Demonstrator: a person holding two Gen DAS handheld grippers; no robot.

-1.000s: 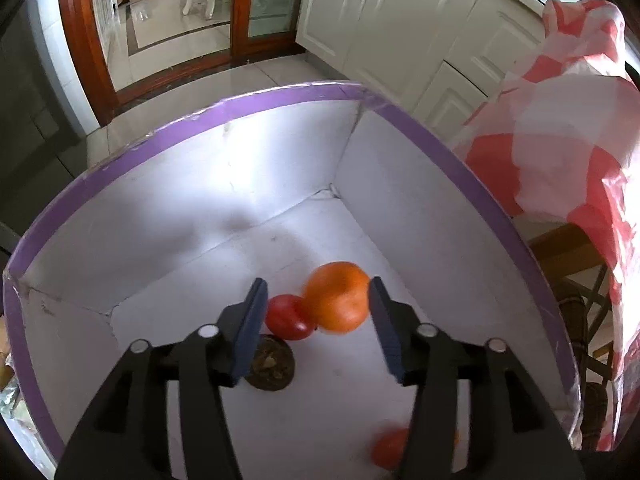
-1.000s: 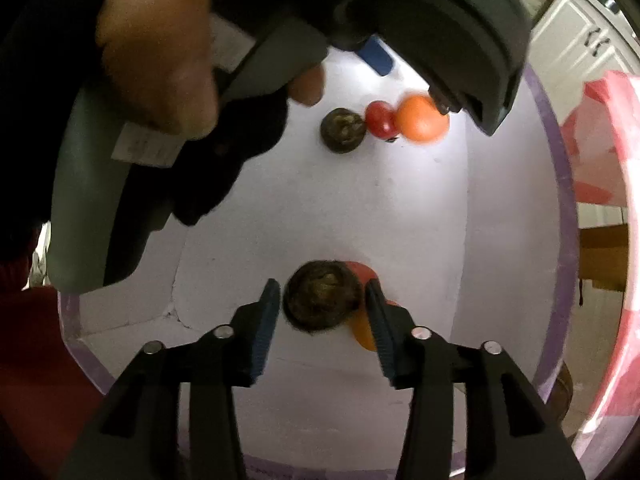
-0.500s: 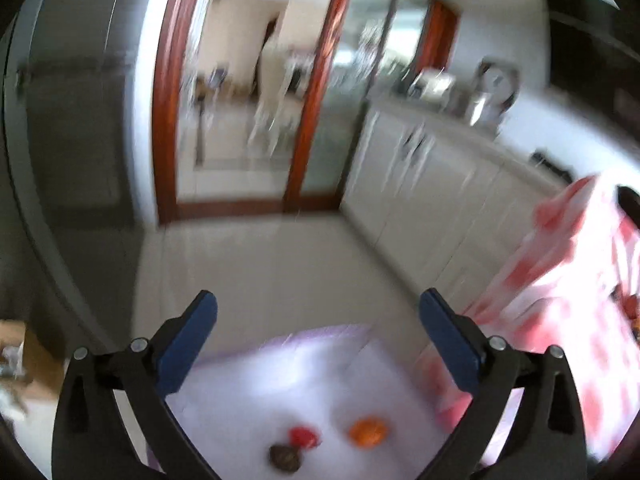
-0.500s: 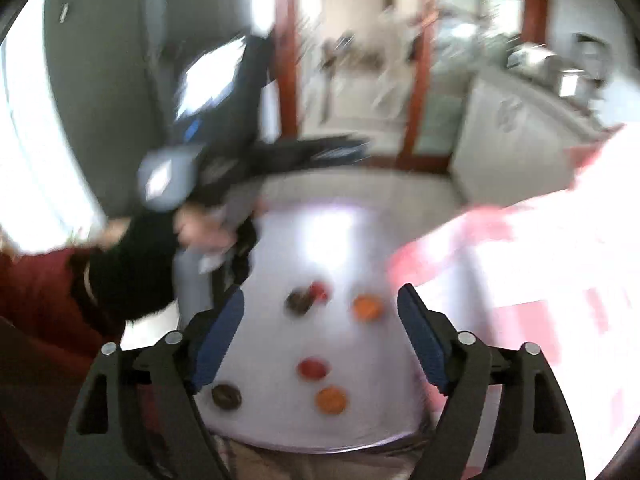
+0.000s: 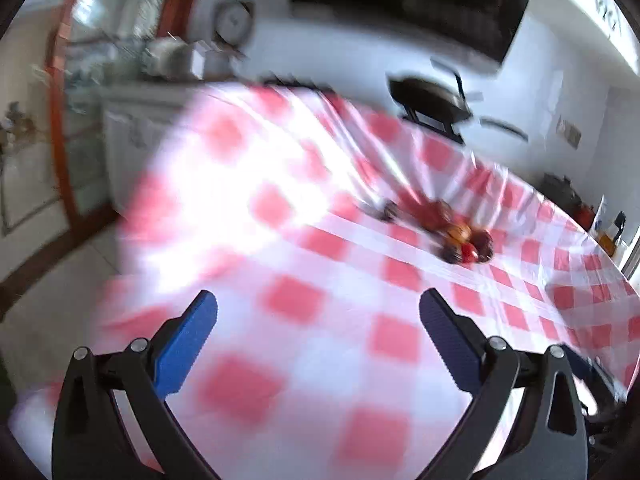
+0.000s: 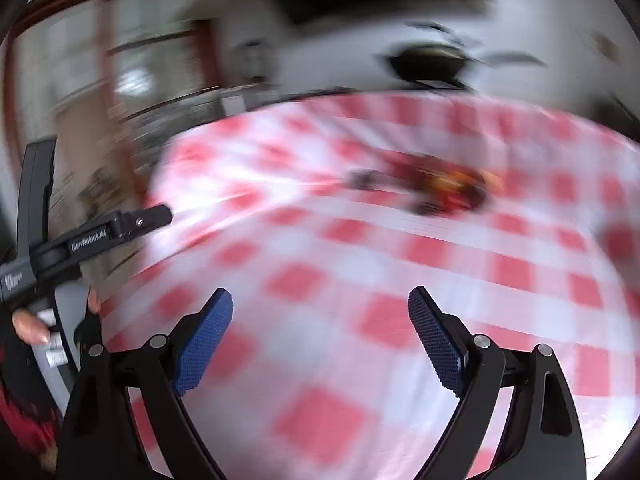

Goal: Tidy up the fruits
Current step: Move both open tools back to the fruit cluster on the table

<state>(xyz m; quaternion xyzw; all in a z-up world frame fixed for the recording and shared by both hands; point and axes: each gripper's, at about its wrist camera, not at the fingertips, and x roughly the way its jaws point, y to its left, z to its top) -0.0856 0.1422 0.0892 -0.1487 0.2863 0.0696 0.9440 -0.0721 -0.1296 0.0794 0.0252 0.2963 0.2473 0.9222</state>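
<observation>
Both the left gripper (image 5: 318,320) and the right gripper (image 6: 320,318) are hanging over the red-and-white checked cloth-covered surface (image 5: 320,360), their blue-padded fingers (image 6: 202,344) having just been opening wide with nothing between them. A blurred cluster of red, orange and dark round fruits (image 5: 460,236) is lying on the cloth well ahead of both.

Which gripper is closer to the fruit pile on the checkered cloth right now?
Too close to call. Left gripper and right gripper, both open and empty, hover above the near cloth with the fruit pile well ahead, slightly right of each.
</observation>
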